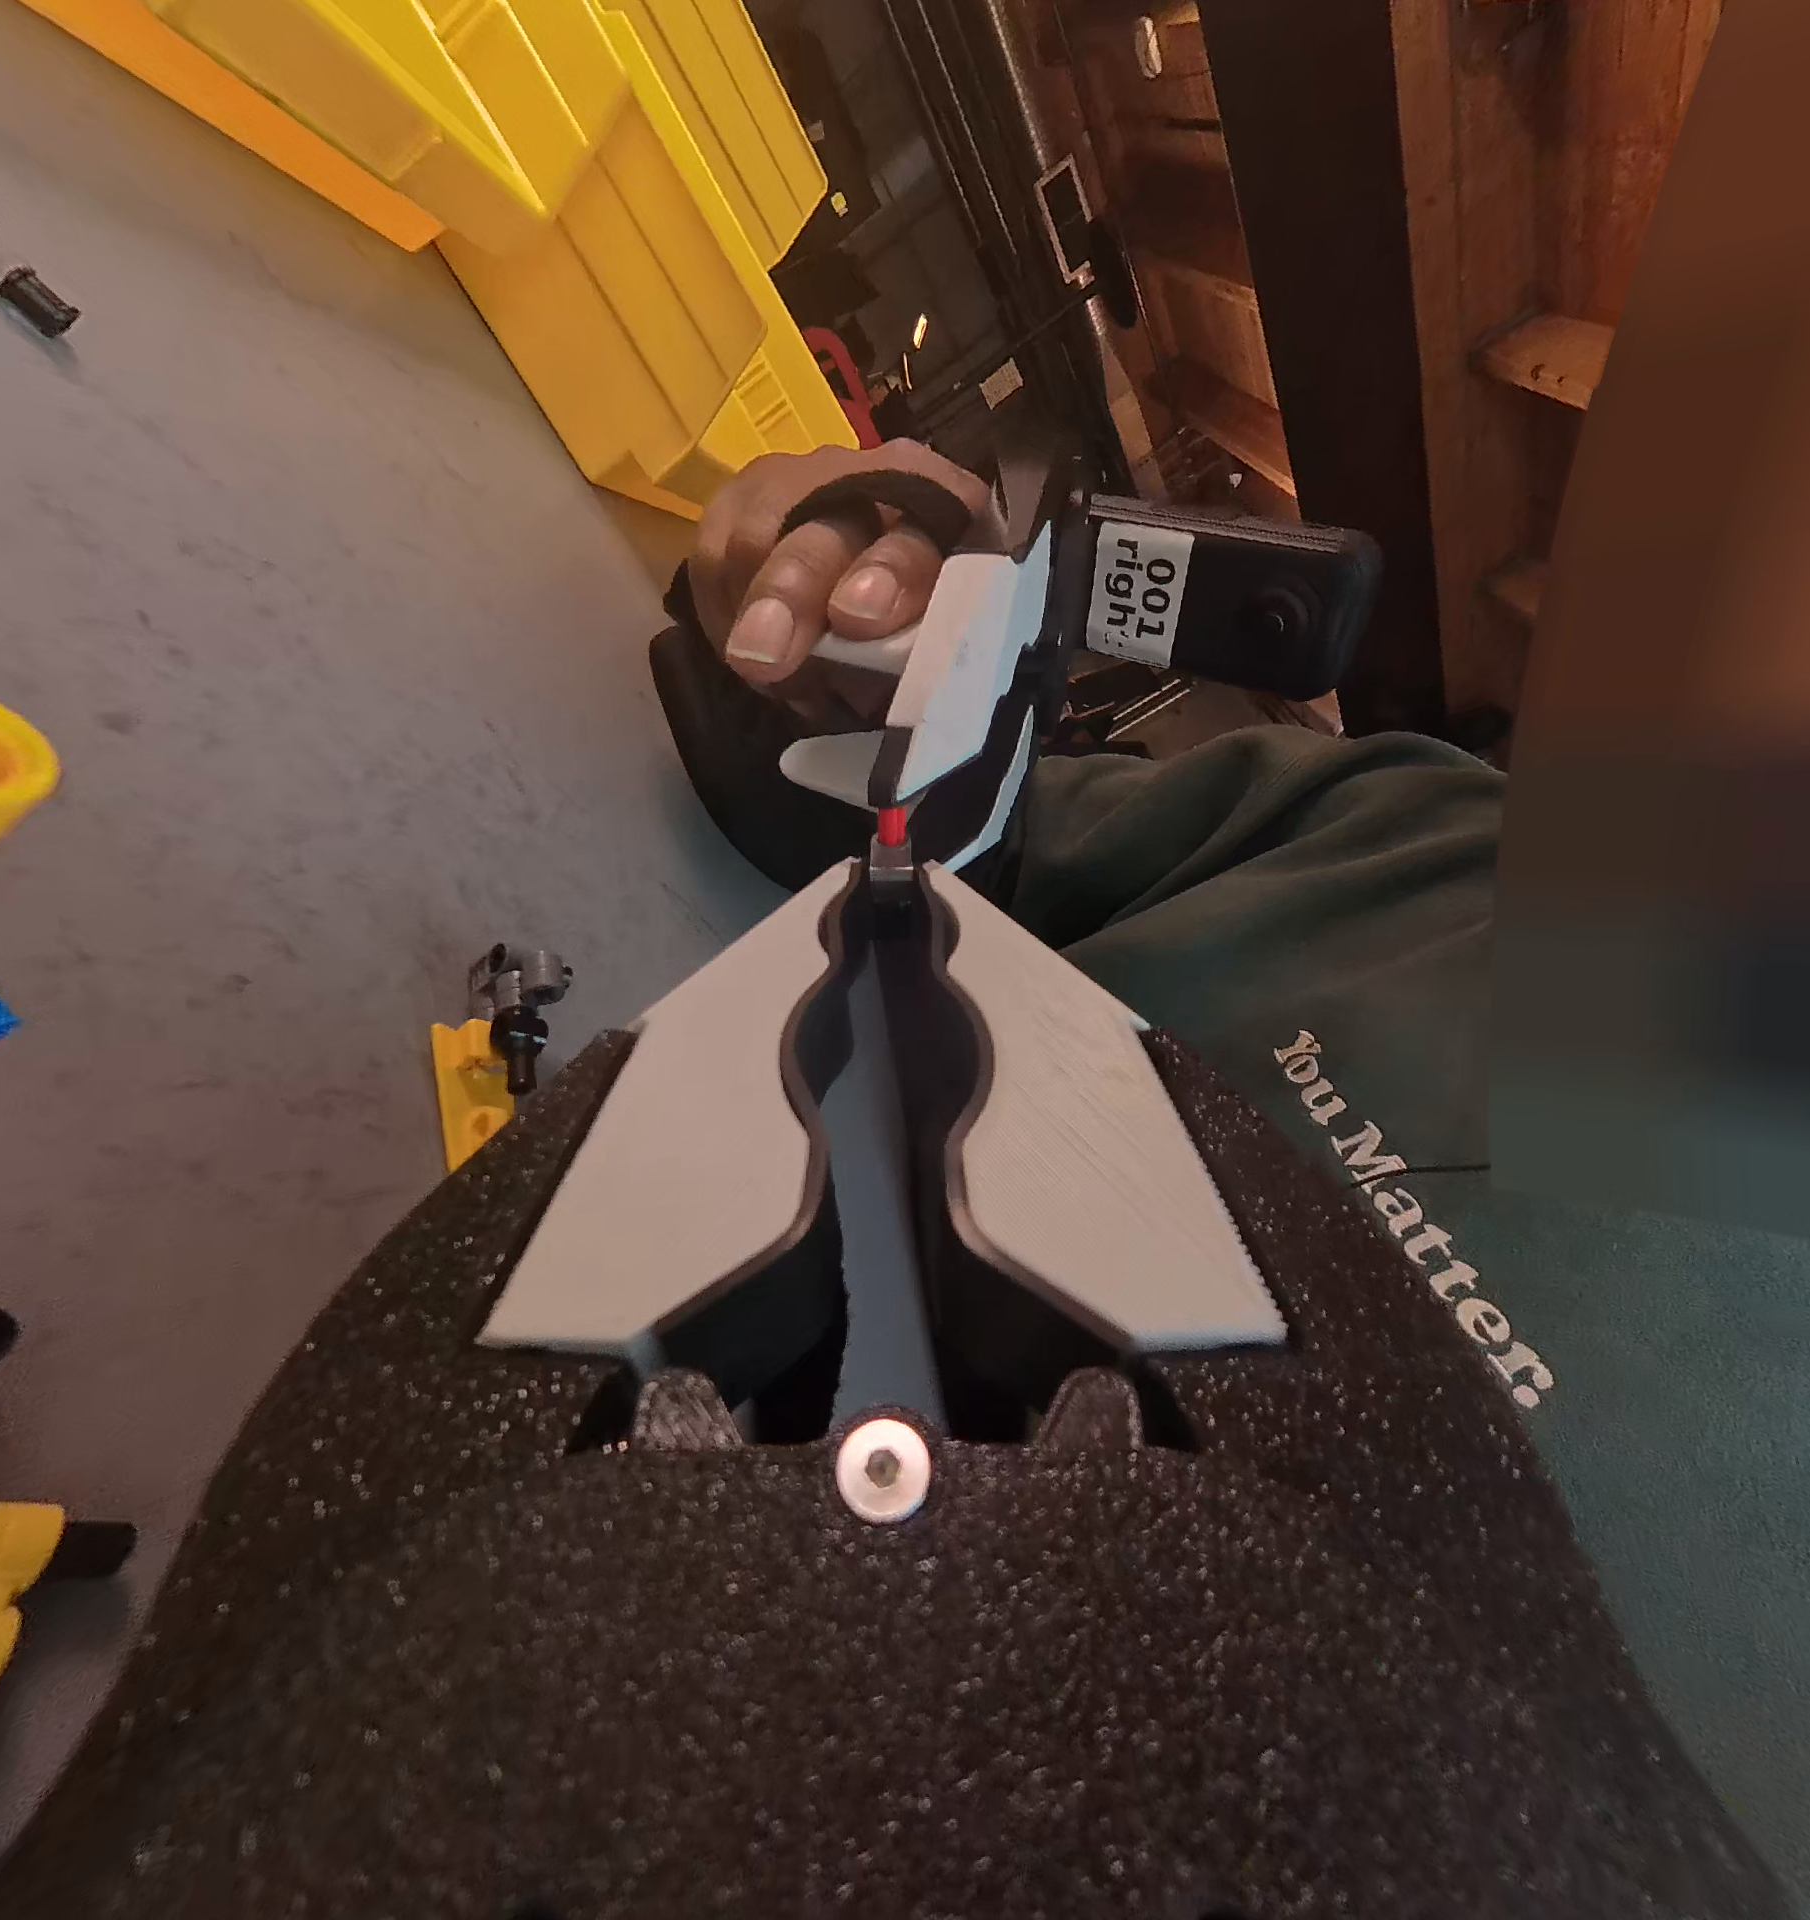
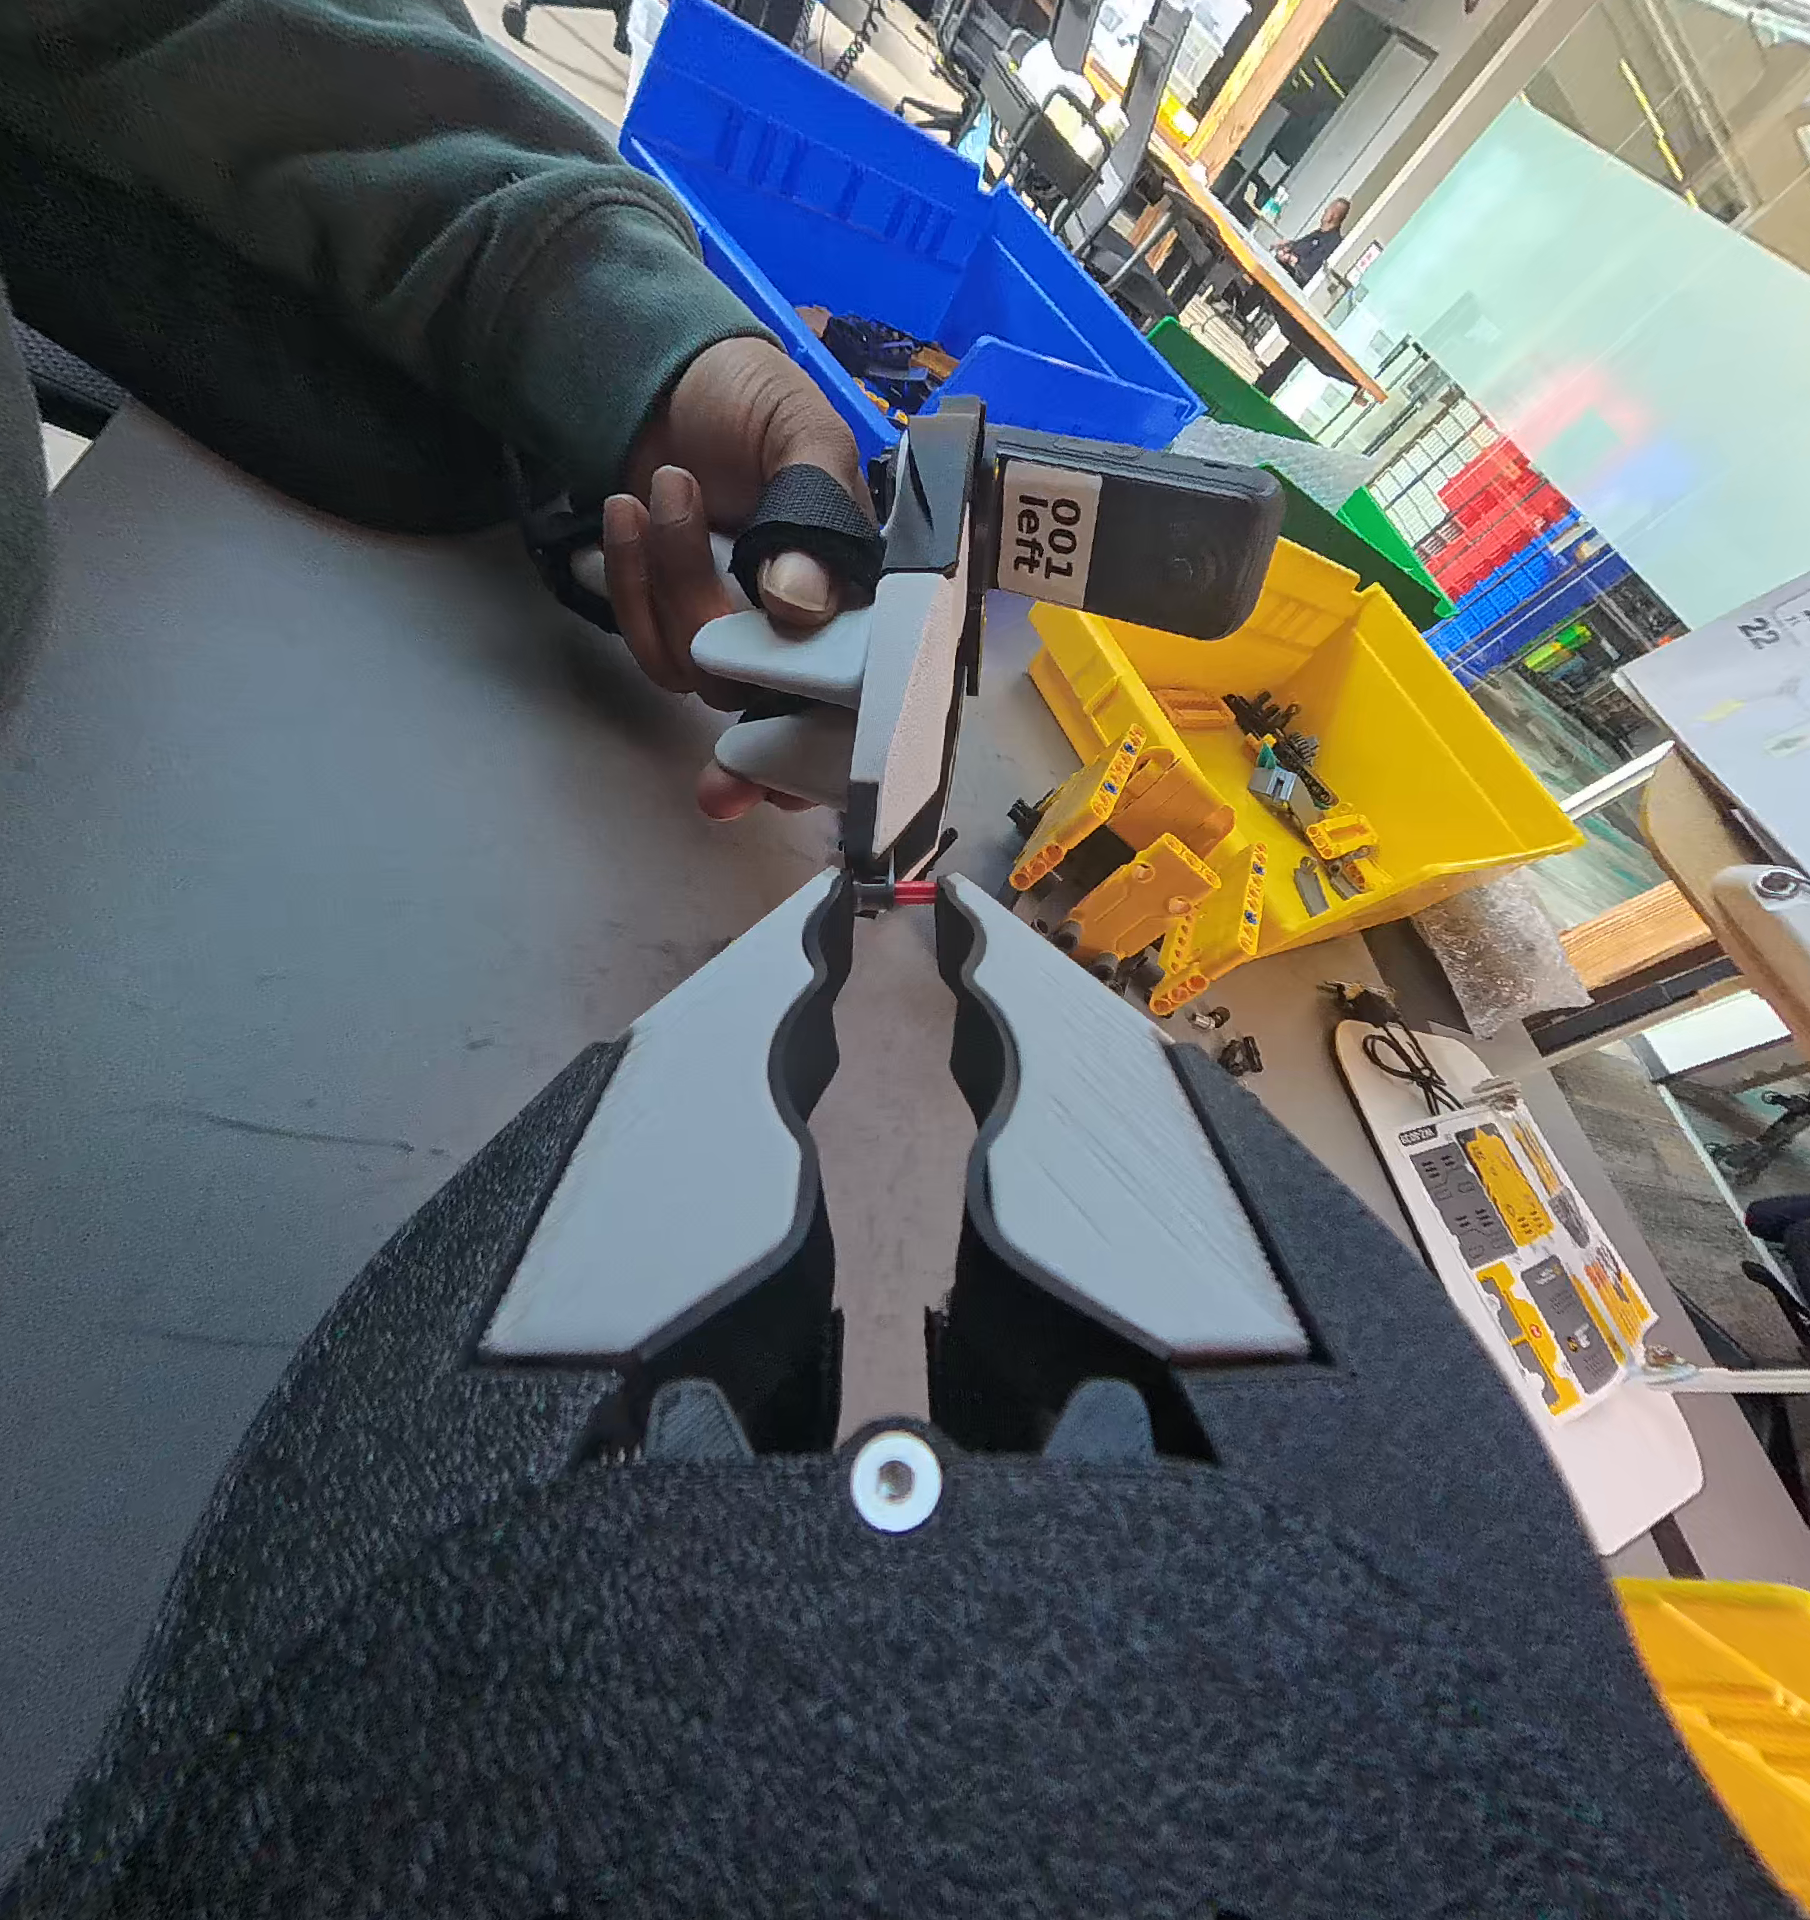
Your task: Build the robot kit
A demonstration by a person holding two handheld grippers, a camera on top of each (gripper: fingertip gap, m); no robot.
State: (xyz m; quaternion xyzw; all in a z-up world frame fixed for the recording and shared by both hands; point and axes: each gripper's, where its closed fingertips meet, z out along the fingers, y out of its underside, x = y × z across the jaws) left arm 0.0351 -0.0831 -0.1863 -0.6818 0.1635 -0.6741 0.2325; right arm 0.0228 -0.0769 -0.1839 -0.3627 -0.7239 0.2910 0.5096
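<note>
Grey table (image 2: 257, 935); red pin (image 2: 909, 891) between tongs (image 2: 888, 896)

Both grippers have grey fingers (image 2: 672, 1174) with black edges, set in speckled black bodies (image 1: 880, 1662). A red pin (image 2: 906, 891) sits between the tips. The sleeve (image 2: 361, 260) is dark green. The table (image 2: 257, 831) is grey. Bins: blue (image 2: 828, 187) far off, yellow (image 2: 1400, 727) to the right, green (image 2: 1244, 405) beyond. Yellow-orange parts (image 2: 1140, 862) lie near the yellow bin.

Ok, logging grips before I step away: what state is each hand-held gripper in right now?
Left hand-held gripper: closed on a small grey piece with a red pin.
Right hand-held gripper: tips bracket that pin; grip cannot be told.
</note>
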